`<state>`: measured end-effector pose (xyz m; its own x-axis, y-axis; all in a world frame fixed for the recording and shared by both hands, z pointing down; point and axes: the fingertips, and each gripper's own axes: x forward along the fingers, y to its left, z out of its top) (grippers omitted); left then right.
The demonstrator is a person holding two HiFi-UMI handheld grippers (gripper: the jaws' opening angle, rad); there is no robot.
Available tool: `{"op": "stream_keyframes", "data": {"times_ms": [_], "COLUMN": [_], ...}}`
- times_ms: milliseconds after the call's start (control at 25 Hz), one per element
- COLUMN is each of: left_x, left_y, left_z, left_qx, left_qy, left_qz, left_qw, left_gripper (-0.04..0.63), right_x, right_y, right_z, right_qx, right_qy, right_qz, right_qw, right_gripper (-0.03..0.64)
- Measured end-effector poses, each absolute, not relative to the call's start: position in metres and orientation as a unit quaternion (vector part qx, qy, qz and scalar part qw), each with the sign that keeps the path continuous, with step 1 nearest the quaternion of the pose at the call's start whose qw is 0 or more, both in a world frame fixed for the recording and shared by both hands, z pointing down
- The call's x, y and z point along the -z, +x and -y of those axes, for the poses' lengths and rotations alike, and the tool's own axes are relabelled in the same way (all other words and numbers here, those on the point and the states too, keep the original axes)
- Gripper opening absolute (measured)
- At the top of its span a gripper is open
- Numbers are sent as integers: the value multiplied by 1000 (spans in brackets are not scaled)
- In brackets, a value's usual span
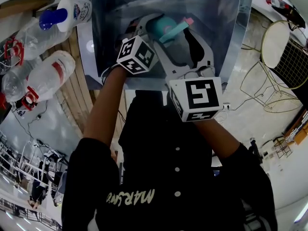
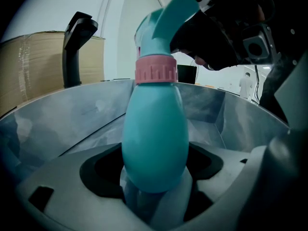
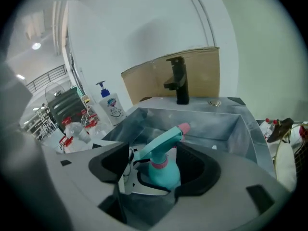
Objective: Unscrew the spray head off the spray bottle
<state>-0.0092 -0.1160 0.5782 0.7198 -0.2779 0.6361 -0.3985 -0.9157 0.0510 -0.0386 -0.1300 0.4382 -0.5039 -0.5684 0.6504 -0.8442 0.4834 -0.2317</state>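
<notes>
A teal spray bottle [image 2: 154, 138] with a pink collar [image 2: 155, 71] and a teal spray head [image 2: 168, 25] stands upright over the steel sink [image 1: 226, 37]. My left gripper [image 2: 154, 179] is shut on the bottle's lower body. In the head view the left gripper [image 1: 147, 30] sits left of the bottle [image 1: 161, 27]. My right gripper [image 3: 156, 165] is open, its dark pads on either side of the spray head [image 3: 161, 146] and apart from it. The pink nozzle [image 3: 183, 127] pokes past the jaws. The right gripper [image 1: 175, 40] reaches in from below.
A black faucet [image 3: 179, 81] and a cardboard sheet [image 3: 144, 78] stand behind the sink. A hand-soap pump bottle [image 1: 67, 11] and several clear plastic bottles [image 1: 45, 76] lie on the wooden counter at left. A wire chair [image 1: 284, 52] is off to the right.
</notes>
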Motion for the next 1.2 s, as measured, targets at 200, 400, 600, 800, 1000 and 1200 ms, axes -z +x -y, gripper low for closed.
{"op": "stream_keyframes", "data": {"times_ms": [200,400,600,800,1000,1200], "left_x": [-578,-579,-583,-578,-579,-579], "left_y": [-10,-10,-9,-6,-6,-6], "left_z": [117,117,115,115,114,113], "left_qx": [-325,-327,-339,-335,-331,-324], "left_qy": [922,921,919,921,924,929], "left_qz": [186,188,184,183,176,162], "left_qw": [97,97,81,81,82,79], "left_gripper": [405,405,405,405,405,405], "right_x": [-443,-444,-446,-449,-451,-446], "right_y": [-45,-48,-53,-47,-51,-57], "right_z": [135,134,142,143,139,135], "right_qx": [-213,-212,-210,-159,-147,-115], "right_qy": [424,430,437,436,367,206], "right_qz": [836,832,827,831,868,936], "right_qw": [276,280,285,307,301,262], "right_gripper": [301,291,256,130,112,112]}}
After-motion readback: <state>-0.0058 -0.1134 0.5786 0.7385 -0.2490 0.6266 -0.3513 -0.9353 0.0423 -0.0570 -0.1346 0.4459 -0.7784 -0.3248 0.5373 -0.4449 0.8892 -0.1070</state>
